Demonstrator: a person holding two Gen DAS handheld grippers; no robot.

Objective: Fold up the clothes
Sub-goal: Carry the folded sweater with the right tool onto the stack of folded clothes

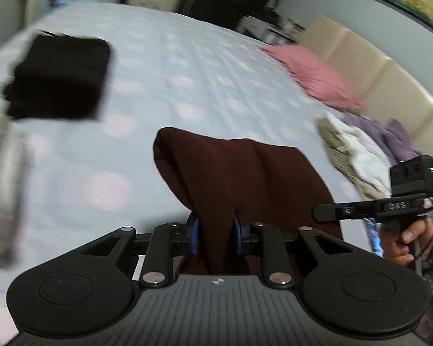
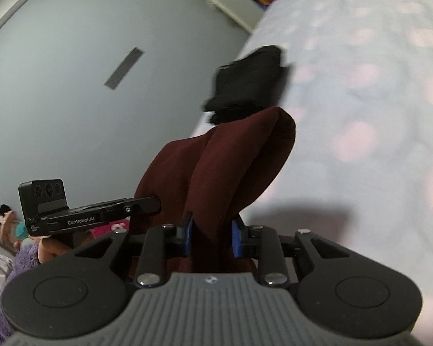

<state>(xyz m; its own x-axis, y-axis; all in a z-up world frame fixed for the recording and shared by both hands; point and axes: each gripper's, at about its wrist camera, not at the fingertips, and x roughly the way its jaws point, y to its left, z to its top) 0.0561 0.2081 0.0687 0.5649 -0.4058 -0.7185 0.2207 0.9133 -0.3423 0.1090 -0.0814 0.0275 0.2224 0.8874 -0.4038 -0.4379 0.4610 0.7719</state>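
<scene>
**Maroon garment held up between both grippers over the bed**

The maroon garment (image 1: 245,178) hangs bunched in the air above the bed (image 1: 170,66), gripped at two places. The left gripper (image 1: 215,232) has its blue-padded jaws clamped on a fold of the cloth, and the right gripper (image 2: 212,235) has its jaws clamped on another fold of the same piece (image 2: 216,167). From the left side, the right gripper's body (image 1: 389,204) shows just beside the cloth, with a hand (image 1: 404,242) on its grip.

On the pale blue, pink-dotted bedspread, well apart from the held cloth, a folded black garment (image 1: 57,77) lies flat. A beige folded item (image 1: 3,187) sits near the bed's edge. Towards the cream headboard (image 1: 389,86) lie a pink pillow (image 1: 311,75) and a loose heap of white and purple laundry (image 1: 360,155).
</scene>
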